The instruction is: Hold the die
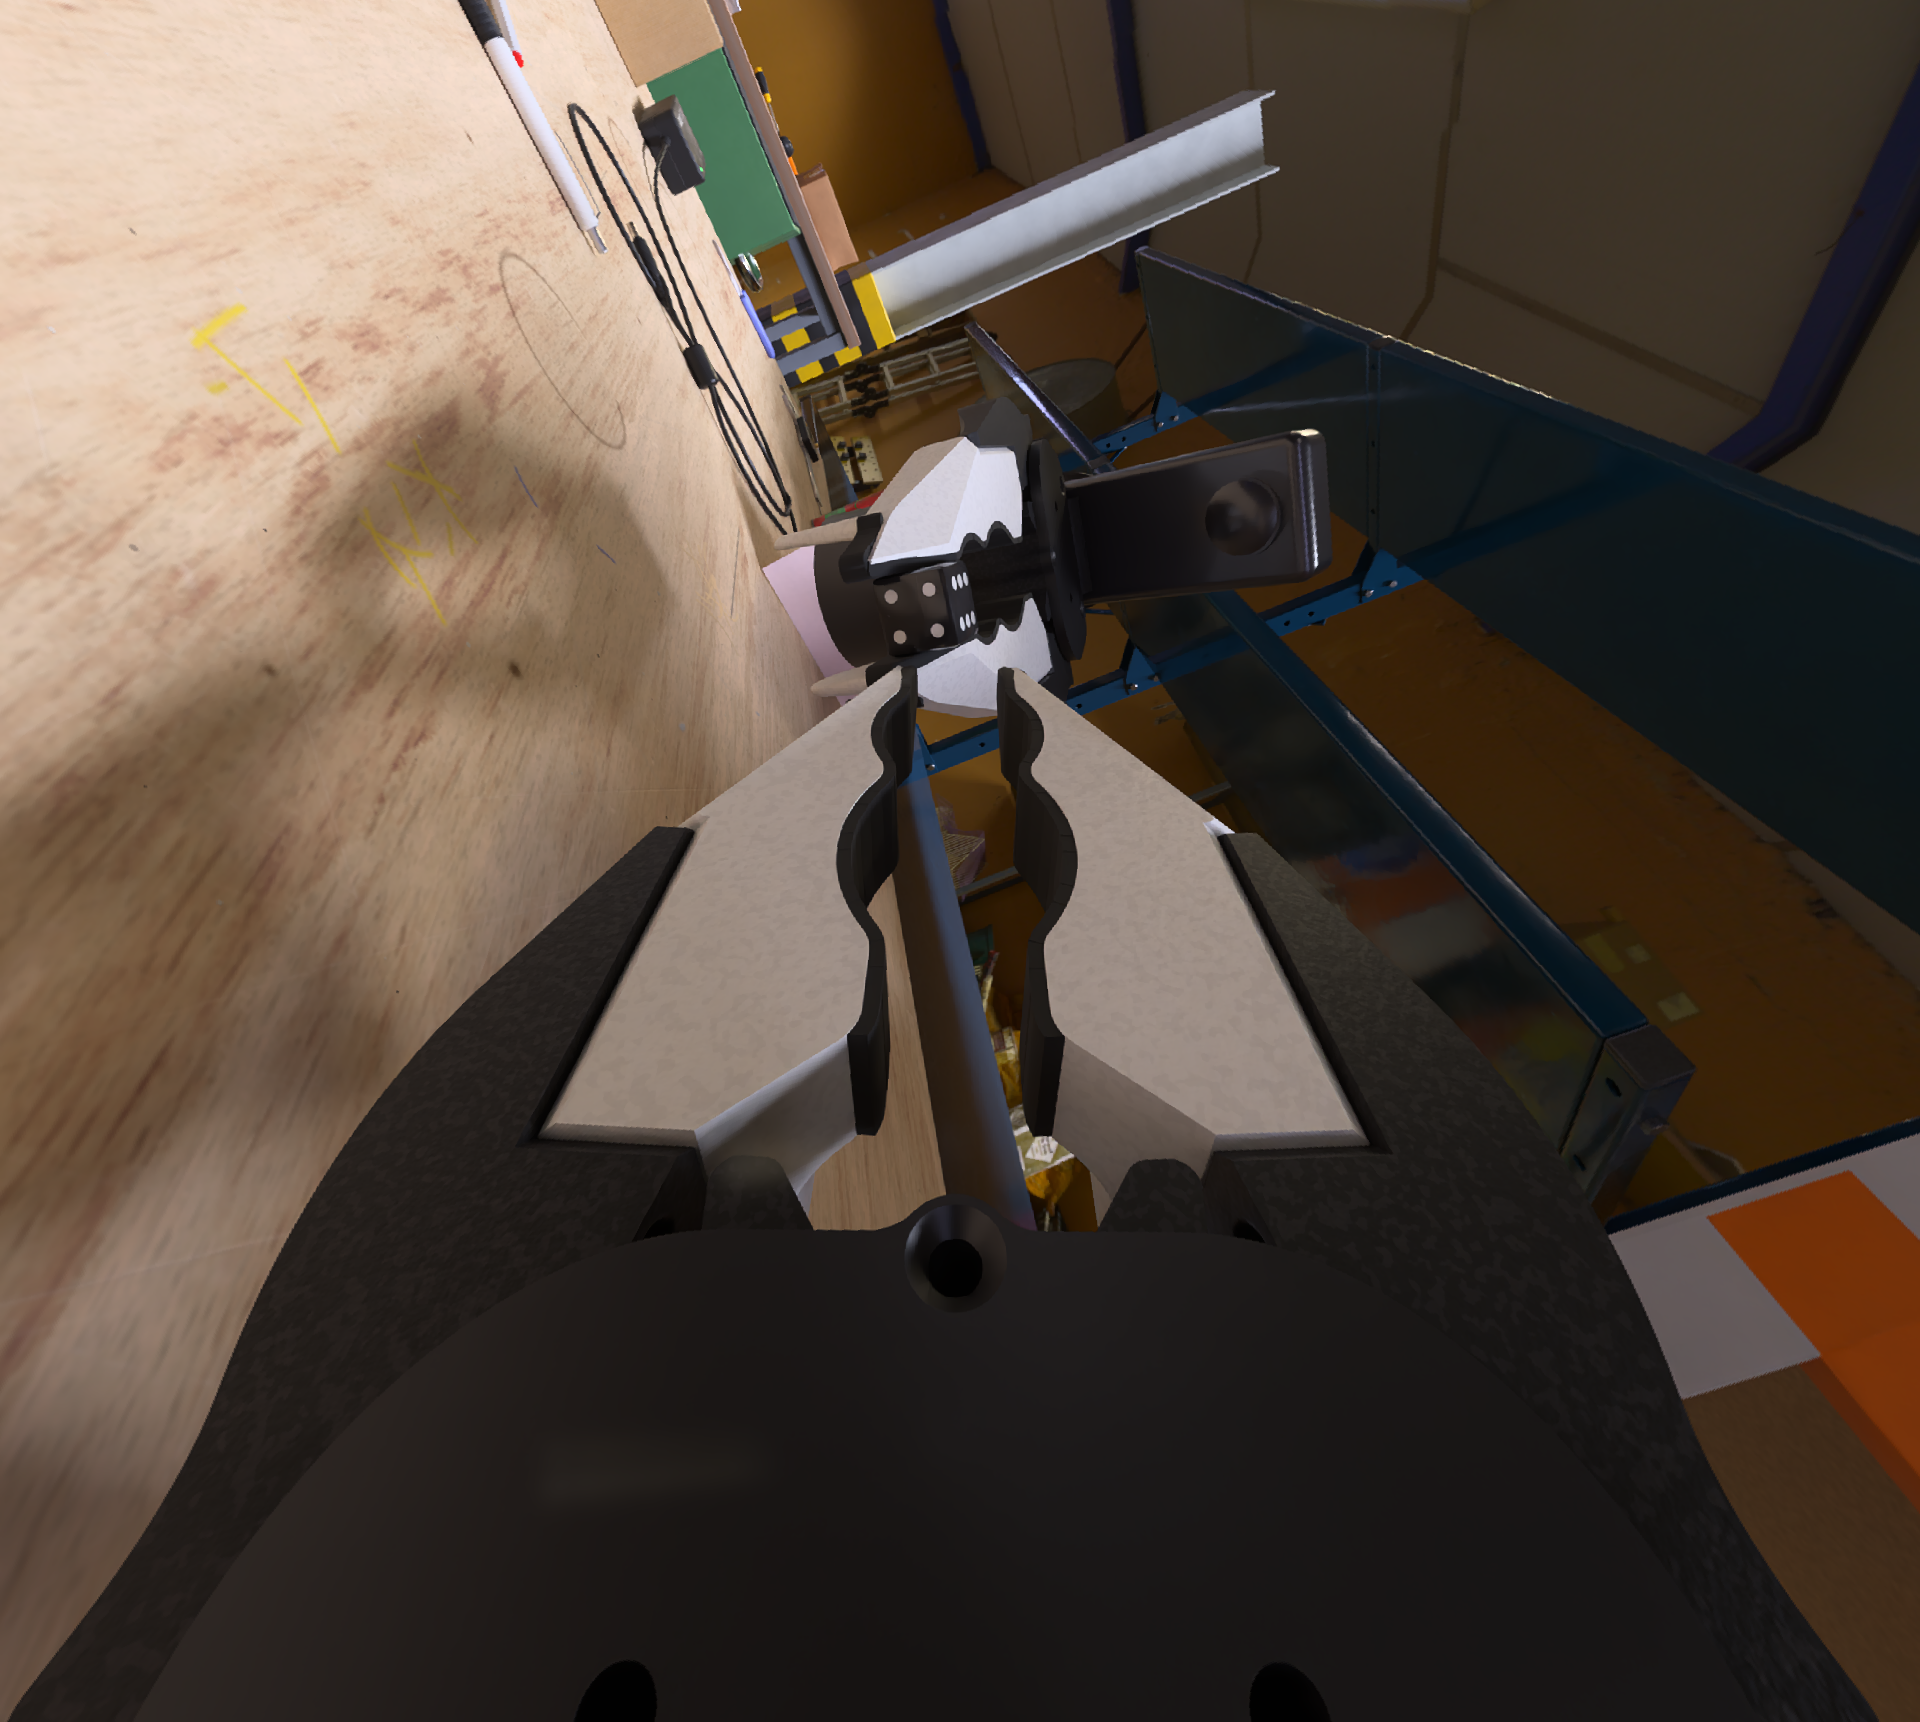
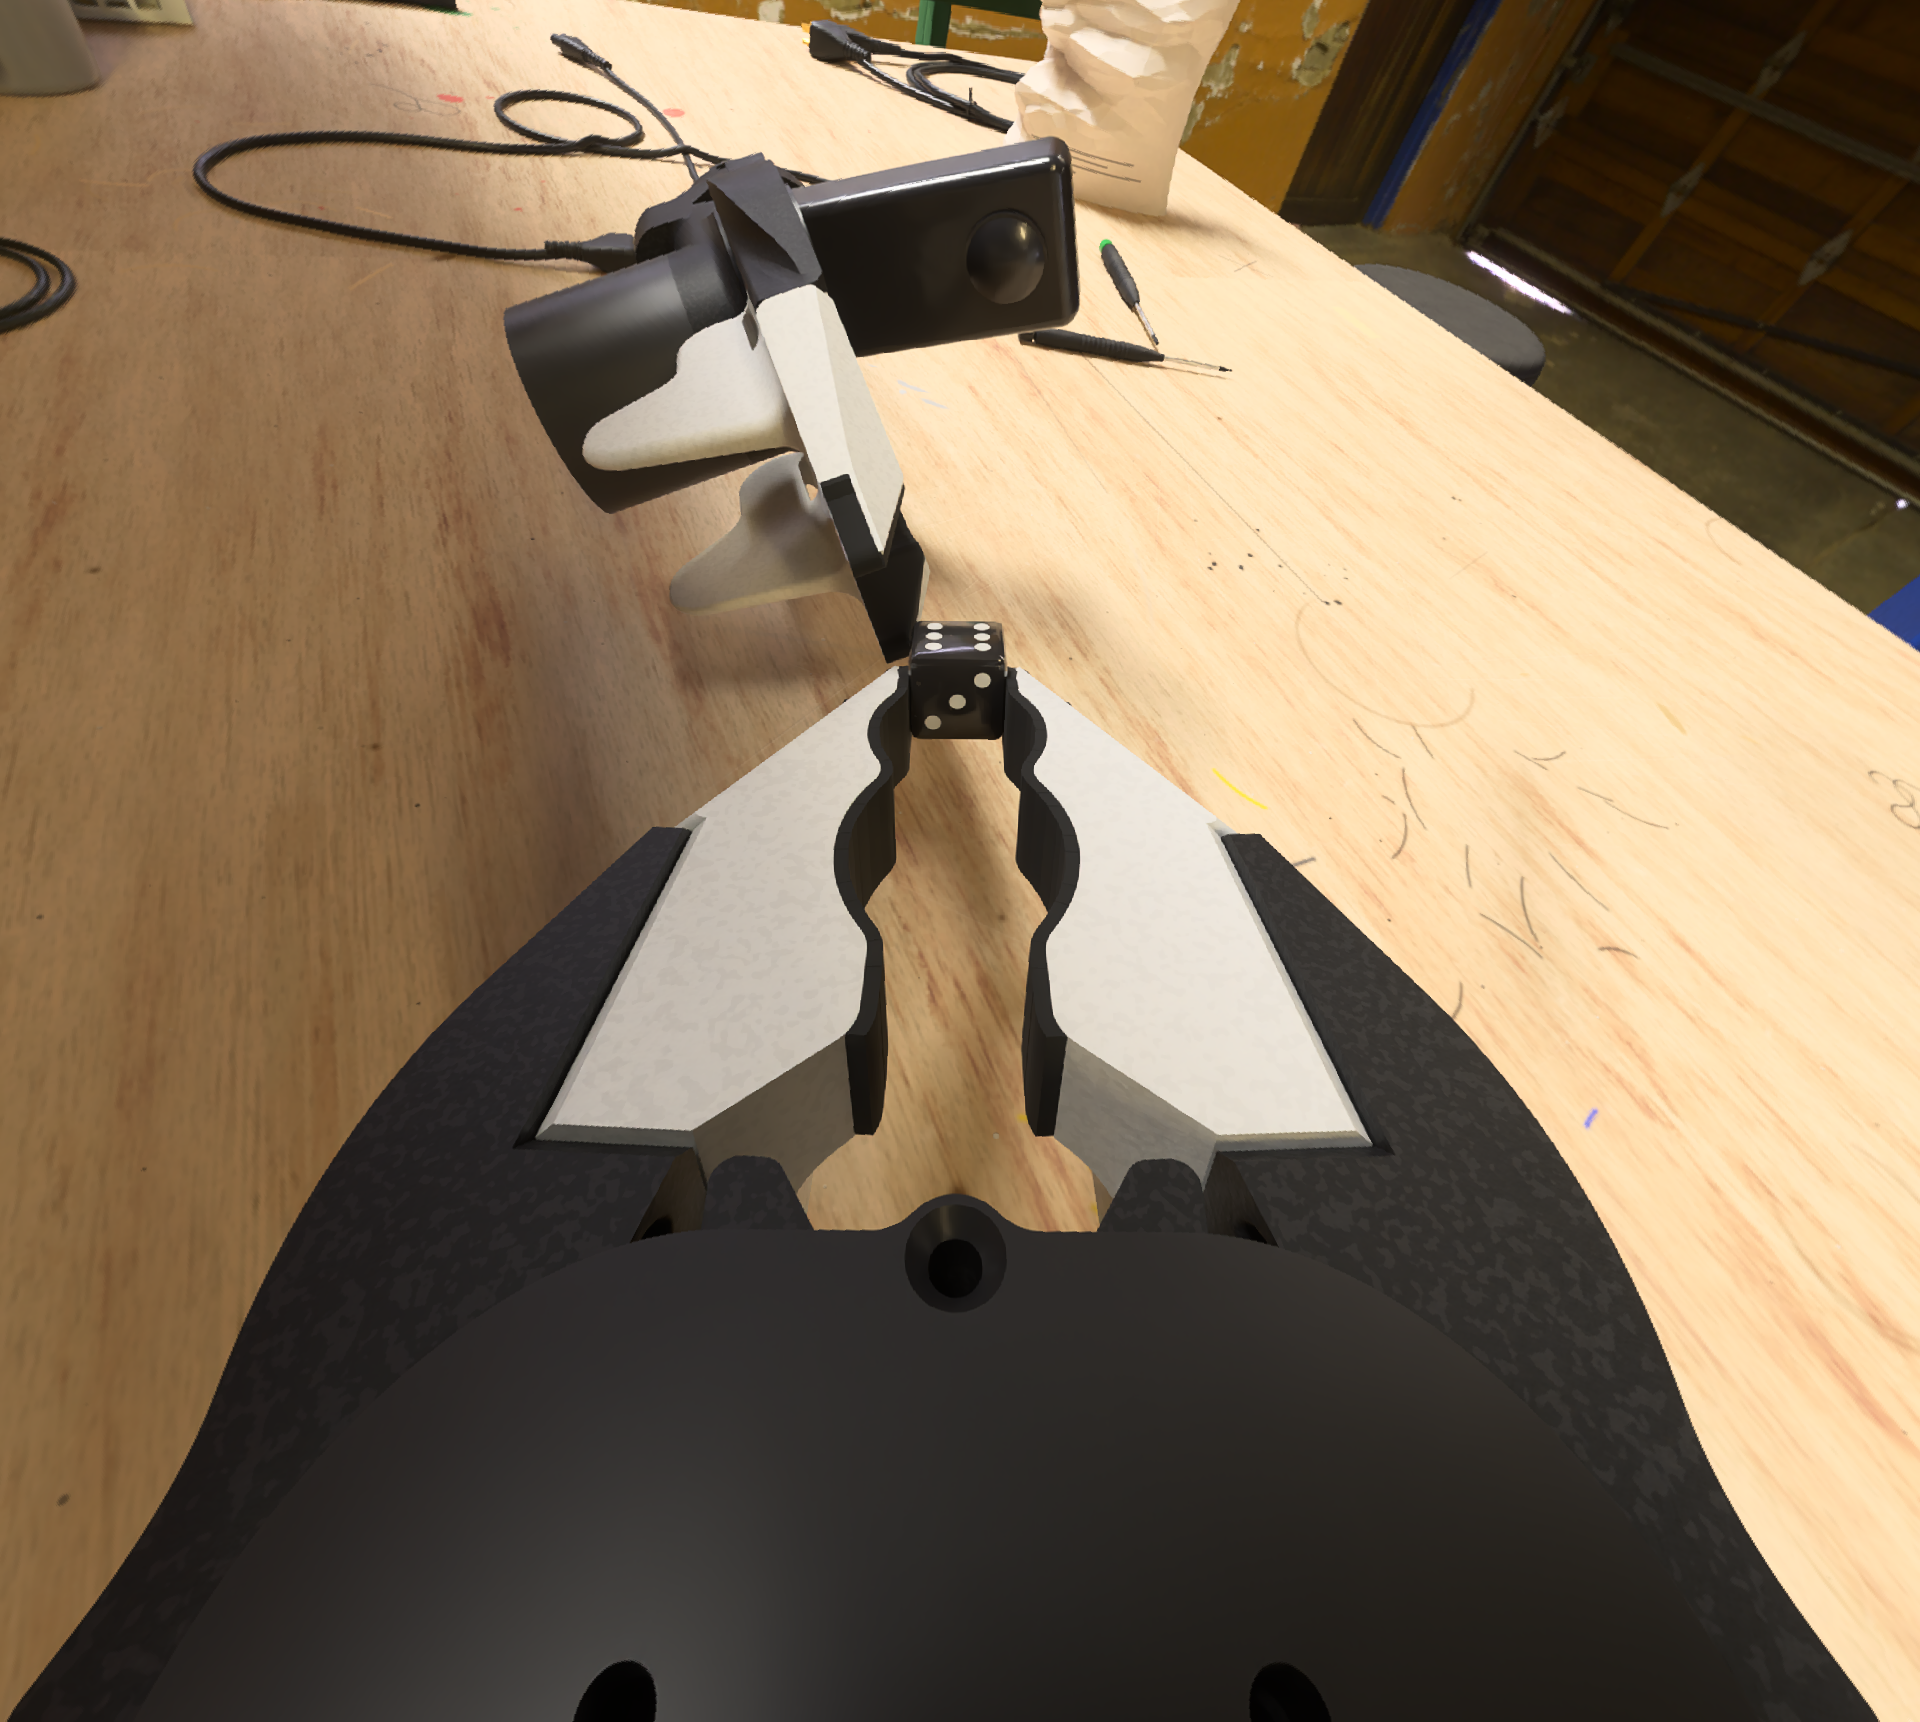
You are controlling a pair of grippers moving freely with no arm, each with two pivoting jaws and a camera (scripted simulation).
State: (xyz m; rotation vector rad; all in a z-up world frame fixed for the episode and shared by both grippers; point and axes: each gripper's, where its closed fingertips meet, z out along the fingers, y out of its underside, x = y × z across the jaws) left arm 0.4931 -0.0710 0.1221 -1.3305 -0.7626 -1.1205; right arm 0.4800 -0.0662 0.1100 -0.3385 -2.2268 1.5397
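A small black die (image 2: 956,693) with white pips sits pinched between the very tips of the right gripper (image 2: 956,706), lifted clear of the wooden workbench (image 2: 312,737) below it. The grip is only at the fingertips (the deeper scalloped hollows behind them stay empty), so there is little contact to spare. The left gripper (image 2: 902,633) hangs just beyond and slightly to the left of the die, tip pointing down, very close to the die's far corner; whether it touches cannot be told. Its own camera shows its fingers (image 1: 883,799) set a small way apart, clamped on nothing. Risks, as a judgement: a nudge from the left gripper could twist the die out of its shallow hold, or a slight loosening could drop it onto the bench to roll away. The right wrist view shows the die's top and near faces and the closeness of the other tool; the left wrist view, rolled sideways, instead shows the die from the far side, held ahead of its own tips.
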